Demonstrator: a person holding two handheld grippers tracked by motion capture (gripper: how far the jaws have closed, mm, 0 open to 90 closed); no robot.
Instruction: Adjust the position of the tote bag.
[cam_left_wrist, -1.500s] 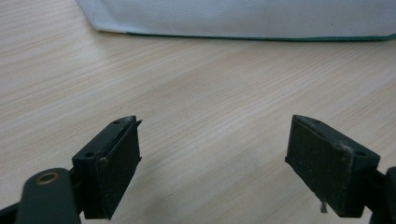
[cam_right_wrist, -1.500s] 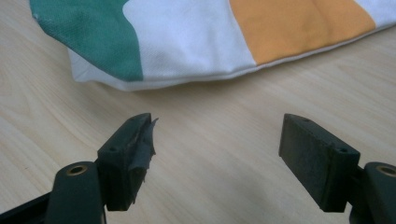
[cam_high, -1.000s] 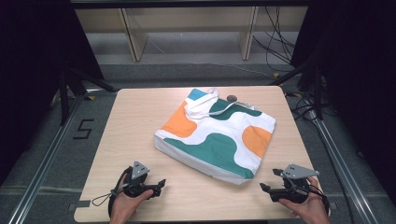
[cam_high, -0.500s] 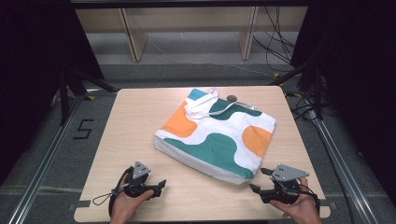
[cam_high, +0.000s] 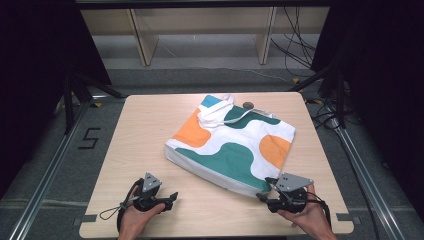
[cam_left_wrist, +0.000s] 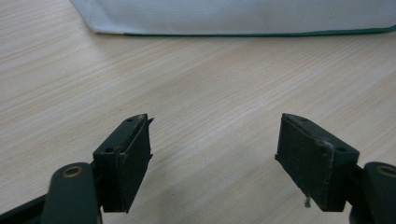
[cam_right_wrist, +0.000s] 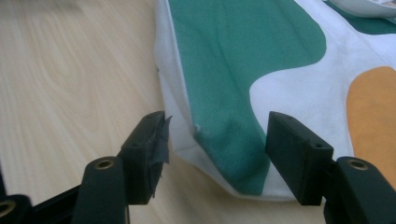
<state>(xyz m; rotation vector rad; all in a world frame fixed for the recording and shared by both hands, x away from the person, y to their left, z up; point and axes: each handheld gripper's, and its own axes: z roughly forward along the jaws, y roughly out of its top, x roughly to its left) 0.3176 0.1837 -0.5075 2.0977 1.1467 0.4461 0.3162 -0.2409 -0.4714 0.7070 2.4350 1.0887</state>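
The bag (cam_high: 232, 145) lies flat in the middle of the worktop (cam_high: 135, 145), handles at the far end. The right tool (cam_right_wrist: 215, 135) has its jaws around the near right corner, closing in but not pinching yet, ready to grab. The left tool (cam_left_wrist: 215, 144) waits open over bare wood near the left corner, its jaws also just closing.

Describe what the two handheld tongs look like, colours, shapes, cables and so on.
Both are black. The left tongs and the right tongs each carry a grey three-cornered plate on top, and a thin black cable loops from each. Up close, each has two flat rectangular black pads on arms with a brass-coloured rivet. No sleeves show at the hands.
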